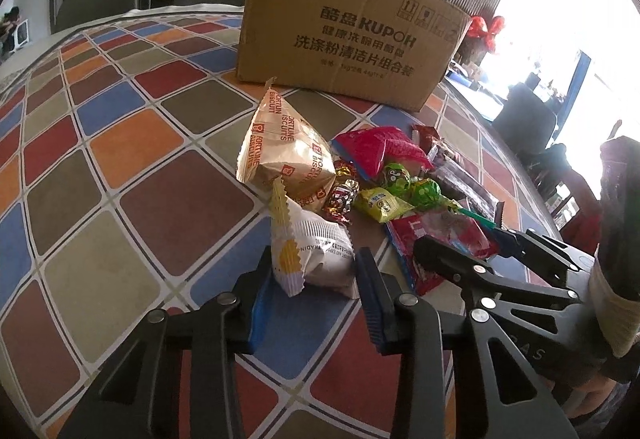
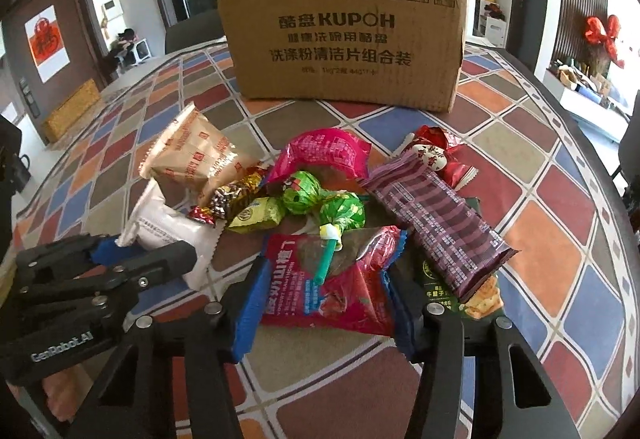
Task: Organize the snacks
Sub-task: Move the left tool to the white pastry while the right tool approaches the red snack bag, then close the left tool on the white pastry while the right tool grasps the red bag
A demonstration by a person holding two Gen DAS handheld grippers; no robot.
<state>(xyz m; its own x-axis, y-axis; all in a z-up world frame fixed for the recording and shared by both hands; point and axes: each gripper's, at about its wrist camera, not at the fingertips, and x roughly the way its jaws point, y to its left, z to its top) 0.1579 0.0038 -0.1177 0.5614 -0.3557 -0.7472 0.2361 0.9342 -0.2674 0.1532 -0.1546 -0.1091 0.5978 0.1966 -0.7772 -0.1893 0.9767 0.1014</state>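
Left tongs [image 1: 316,279] spread around white packet [image 1: 310,253], right tongs [image 2: 324,303] spread around red packet [image 2: 340,291], green packet [image 2: 476,295] half-hidden.

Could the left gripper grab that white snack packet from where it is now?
Probably yes. The left gripper is open with the white packet already between its fingers, and nothing lies in the gap. The neighbouring snacks sit further back.

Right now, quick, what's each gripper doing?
Left gripper: open, fingers either side of the white packet, not clamped.
Right gripper: open, fingers either side of the red packet, not clamped.
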